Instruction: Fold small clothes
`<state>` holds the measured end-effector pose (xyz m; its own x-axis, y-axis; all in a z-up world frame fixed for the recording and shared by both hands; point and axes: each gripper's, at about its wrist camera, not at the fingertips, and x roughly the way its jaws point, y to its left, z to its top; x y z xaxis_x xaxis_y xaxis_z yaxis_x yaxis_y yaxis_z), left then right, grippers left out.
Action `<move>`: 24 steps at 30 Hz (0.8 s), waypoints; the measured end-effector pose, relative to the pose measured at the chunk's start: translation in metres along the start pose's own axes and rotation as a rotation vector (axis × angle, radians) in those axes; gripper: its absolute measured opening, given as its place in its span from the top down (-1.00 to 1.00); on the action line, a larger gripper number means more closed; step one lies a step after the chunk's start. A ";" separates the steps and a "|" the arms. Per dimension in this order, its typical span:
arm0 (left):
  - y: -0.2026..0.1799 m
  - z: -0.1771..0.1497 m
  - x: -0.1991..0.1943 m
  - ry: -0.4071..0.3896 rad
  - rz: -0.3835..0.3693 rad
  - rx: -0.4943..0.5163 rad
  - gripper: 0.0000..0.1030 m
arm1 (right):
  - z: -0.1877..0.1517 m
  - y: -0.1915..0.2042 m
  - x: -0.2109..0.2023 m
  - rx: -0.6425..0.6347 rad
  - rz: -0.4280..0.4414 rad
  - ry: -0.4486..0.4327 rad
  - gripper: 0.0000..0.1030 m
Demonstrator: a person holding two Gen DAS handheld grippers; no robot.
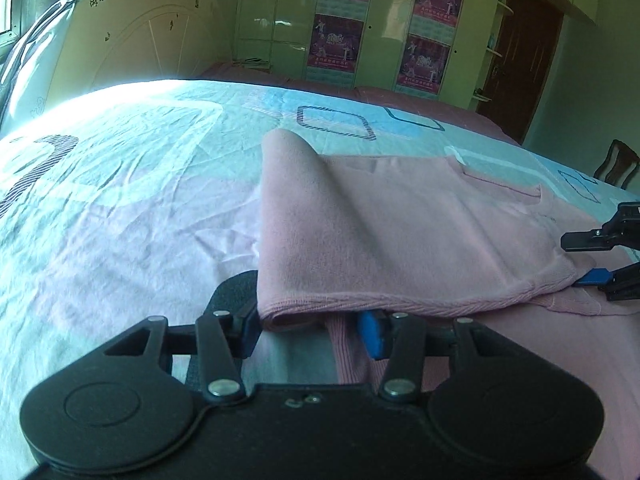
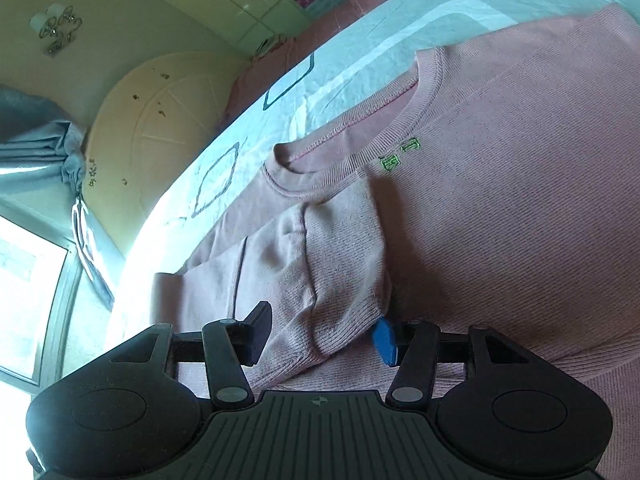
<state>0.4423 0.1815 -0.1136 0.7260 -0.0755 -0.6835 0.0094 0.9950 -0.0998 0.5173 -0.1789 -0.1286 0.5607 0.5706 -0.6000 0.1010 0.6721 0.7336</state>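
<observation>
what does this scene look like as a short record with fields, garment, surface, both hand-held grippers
garment: pink sweater, partly folded, one side flap turned over its body
marking: small green embroidery below the ribbed collar
surface: bed sheet, pale with square outlines
left hand-held gripper: hemmed edge of the flap between its fingers
right hand-held gripper: folded sleeve cuff between its fingers
background: wardrobe with posters

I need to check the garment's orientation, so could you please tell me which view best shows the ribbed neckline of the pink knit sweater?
The right wrist view: the ribbed neckline of the pink knit sweater lies in full sight there, above small green embroidery. The left wrist view shows only a lifted, folded flap and hem of the sweater, no neckline.
</observation>
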 end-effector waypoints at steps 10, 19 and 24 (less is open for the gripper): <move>-0.002 -0.002 0.001 -0.002 0.004 0.034 0.11 | -0.003 0.026 -0.004 -0.166 -0.040 -0.057 0.86; -0.008 -0.001 0.003 0.009 0.007 0.063 0.46 | -0.007 -0.001 -0.068 -0.363 -0.239 -0.194 0.87; -0.009 0.000 0.003 0.013 0.004 0.062 0.56 | -0.027 -0.015 -0.068 -0.353 -0.239 -0.177 0.87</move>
<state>0.4443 0.1722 -0.1147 0.7171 -0.0718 -0.6933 0.0492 0.9974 -0.0525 0.4553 -0.2150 -0.1078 0.6909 0.3113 -0.6525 -0.0242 0.9120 0.4094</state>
